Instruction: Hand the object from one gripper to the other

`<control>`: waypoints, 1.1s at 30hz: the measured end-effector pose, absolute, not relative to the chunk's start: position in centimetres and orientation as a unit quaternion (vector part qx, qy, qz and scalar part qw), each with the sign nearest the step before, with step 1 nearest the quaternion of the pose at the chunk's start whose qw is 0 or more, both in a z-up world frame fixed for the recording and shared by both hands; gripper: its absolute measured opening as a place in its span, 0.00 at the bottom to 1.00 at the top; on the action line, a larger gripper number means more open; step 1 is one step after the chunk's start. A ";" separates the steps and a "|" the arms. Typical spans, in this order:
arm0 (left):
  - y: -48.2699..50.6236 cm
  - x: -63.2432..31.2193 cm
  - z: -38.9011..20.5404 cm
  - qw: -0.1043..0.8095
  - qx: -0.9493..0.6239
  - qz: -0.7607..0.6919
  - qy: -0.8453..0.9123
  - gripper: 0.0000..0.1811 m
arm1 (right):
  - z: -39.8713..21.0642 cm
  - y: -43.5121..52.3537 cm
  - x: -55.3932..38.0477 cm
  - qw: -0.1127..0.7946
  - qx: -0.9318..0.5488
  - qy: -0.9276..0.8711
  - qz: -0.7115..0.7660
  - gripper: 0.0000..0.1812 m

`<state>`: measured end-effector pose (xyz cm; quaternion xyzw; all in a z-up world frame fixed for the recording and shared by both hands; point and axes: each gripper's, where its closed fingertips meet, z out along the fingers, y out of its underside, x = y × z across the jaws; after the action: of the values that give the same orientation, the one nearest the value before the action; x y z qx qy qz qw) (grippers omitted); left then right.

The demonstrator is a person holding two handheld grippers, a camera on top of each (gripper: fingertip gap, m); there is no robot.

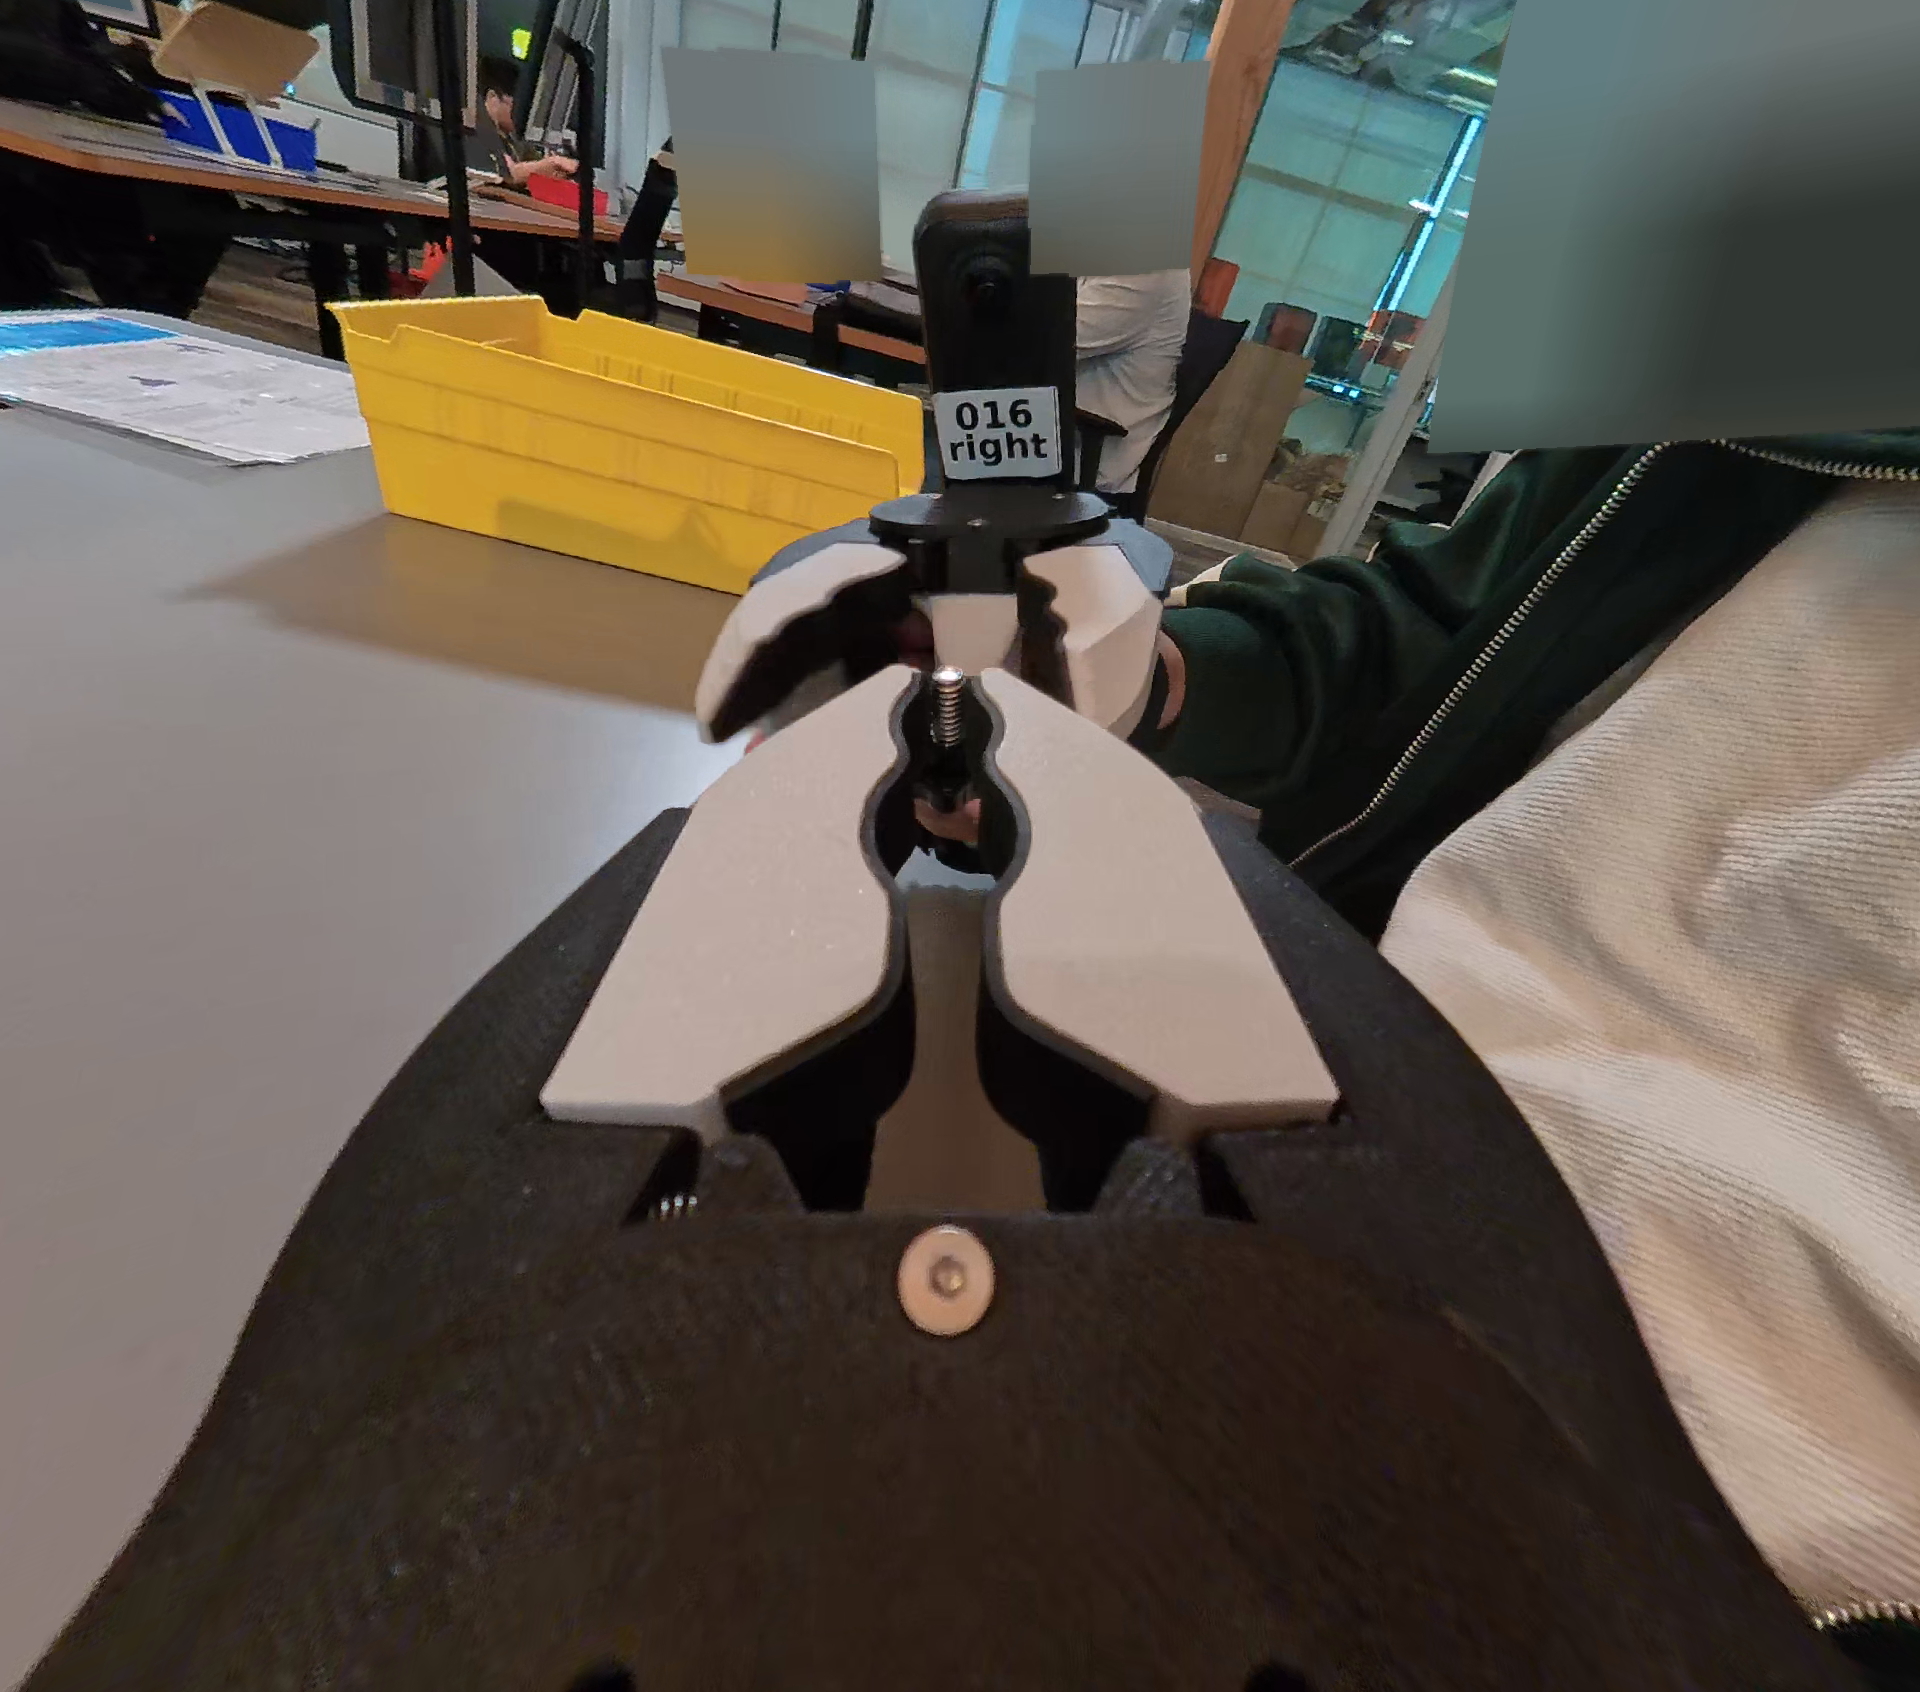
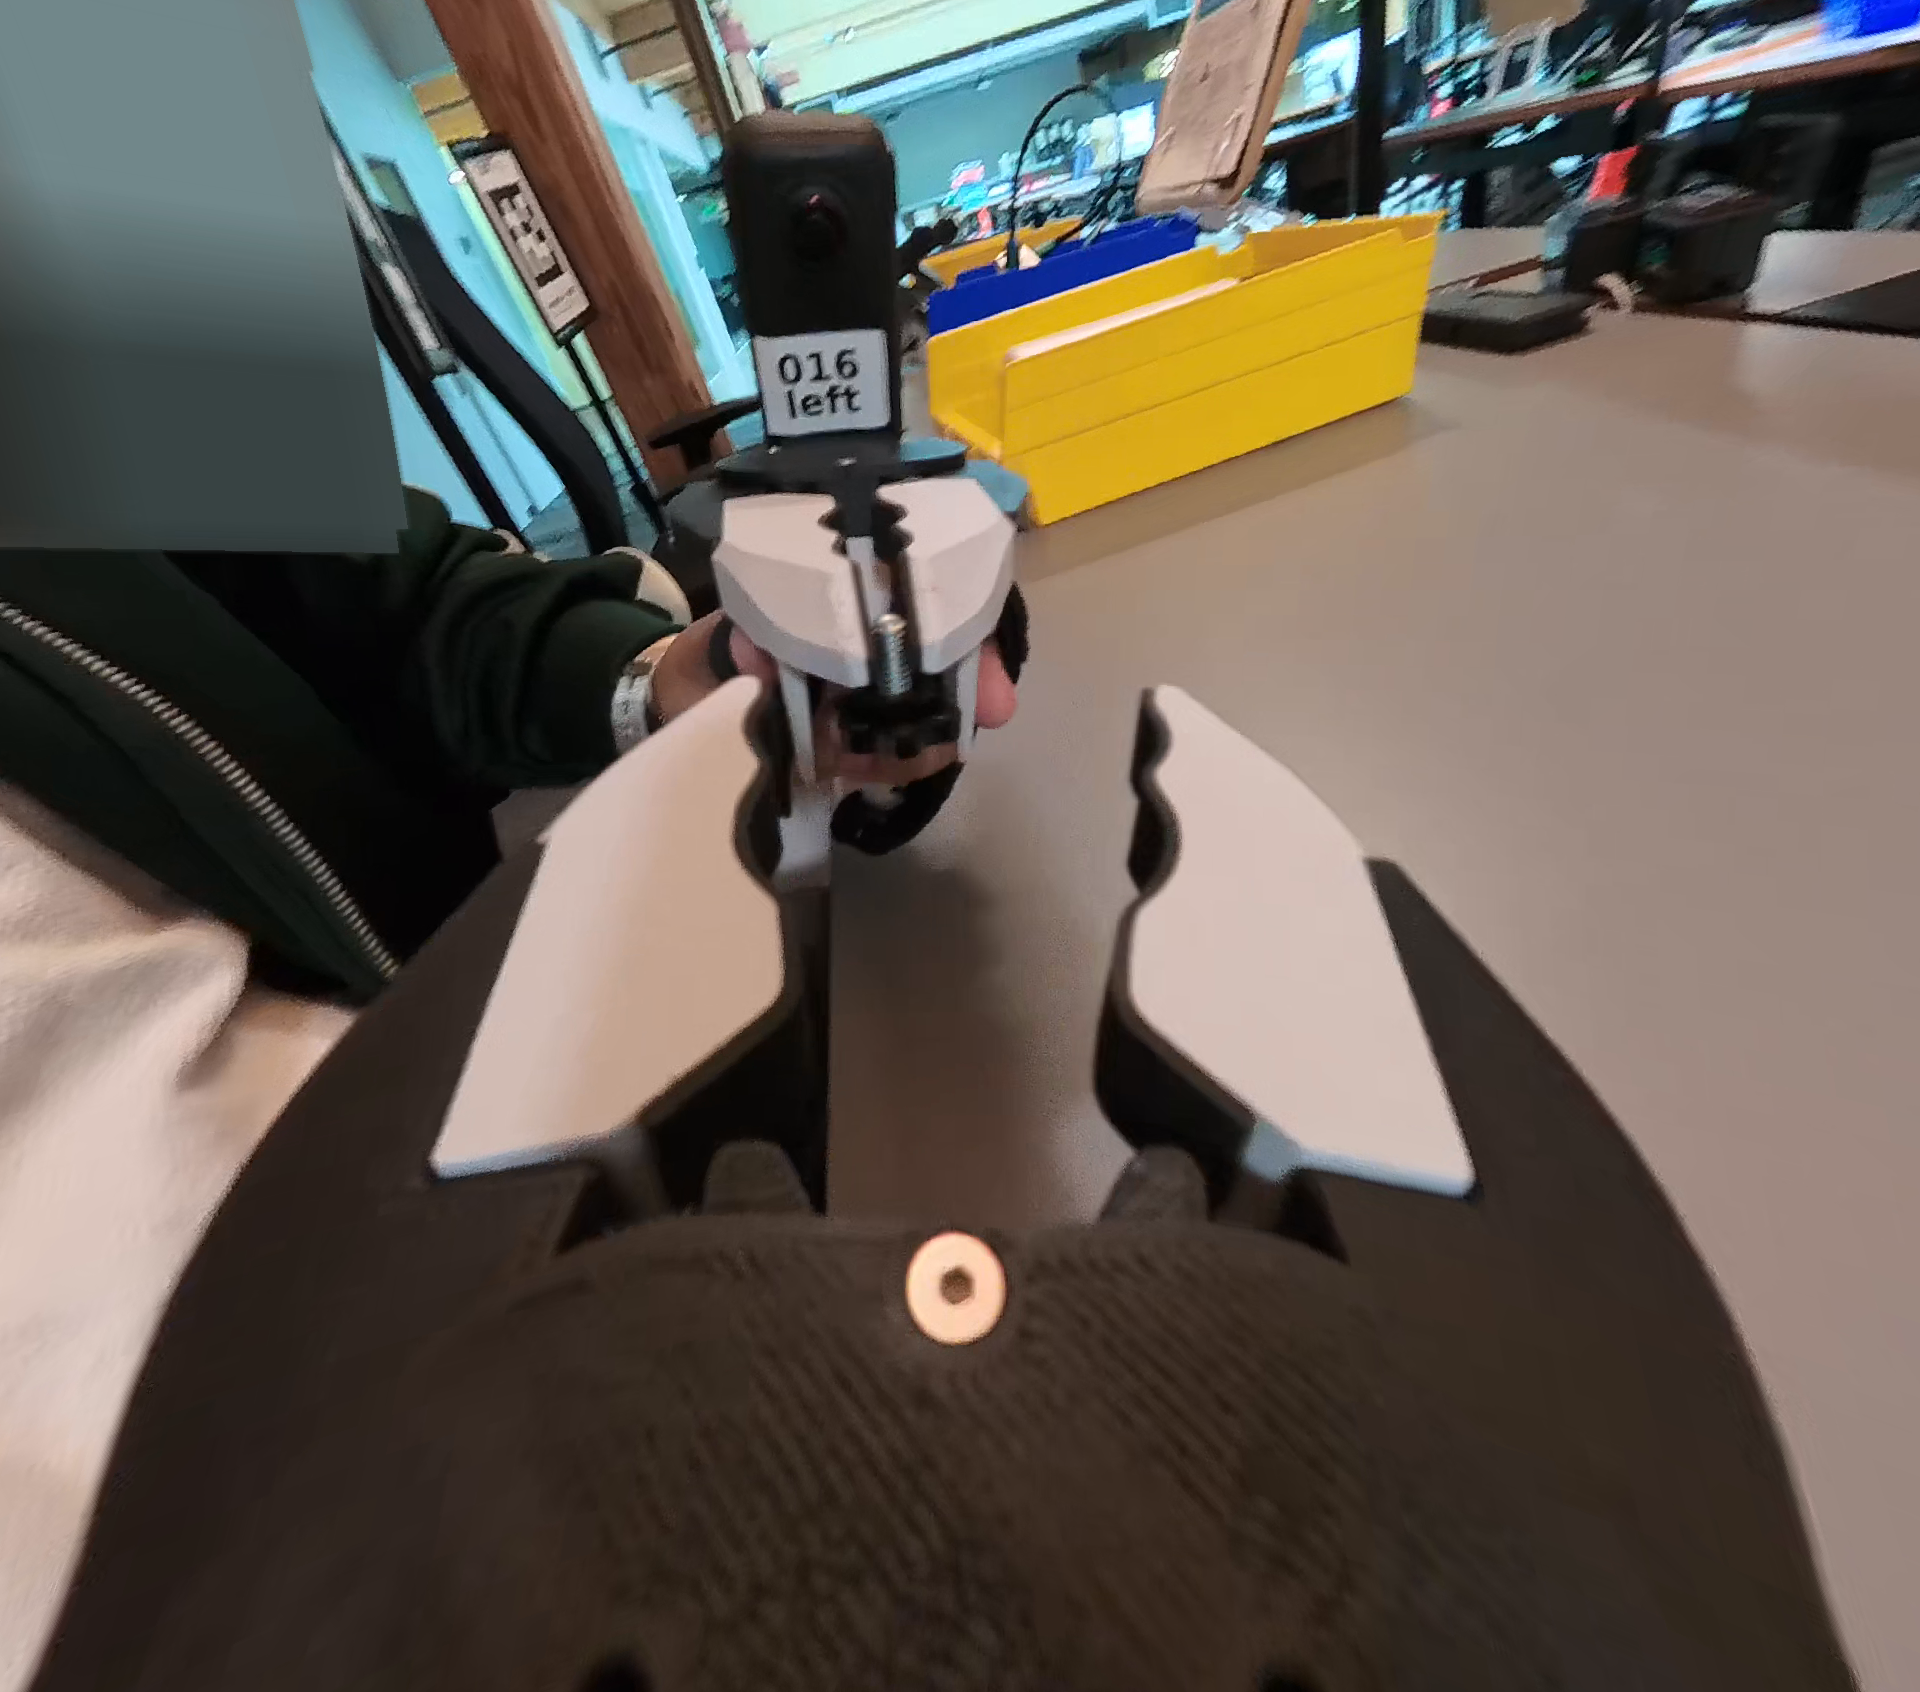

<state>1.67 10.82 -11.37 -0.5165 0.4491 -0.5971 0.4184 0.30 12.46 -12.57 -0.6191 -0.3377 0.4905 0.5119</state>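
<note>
So the grey table (image 2: 1558, 603) sits well below everything, with a yellow bin (image 2: 1195, 364) off behind. Left gripper (image 1: 943, 707) is clenched on the knob bolt (image 1: 945, 702), threaded end poking up, black knob underneath. Right gripper (image 2: 951, 717) is spread wide and holding nothing, facing the bolt from just beside it. My worry: that shaft is thin and slick, so if the right one closes off-centre or on the threads, or the left lets go too soon, it could twist out, drop to the table and roll.
</note>
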 end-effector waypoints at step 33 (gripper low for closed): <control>11.2 1.3 -11.6 0.388 -0.513 -0.633 0.431 0.03 | -11.5 12.0 1.1 0.522 -0.595 -0.342 0.507 0.11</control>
<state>1.31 11.23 -11.57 -0.5126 0.4308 -0.6335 0.3877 1.15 12.01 -11.48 -0.5947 -0.3424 0.5071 0.5215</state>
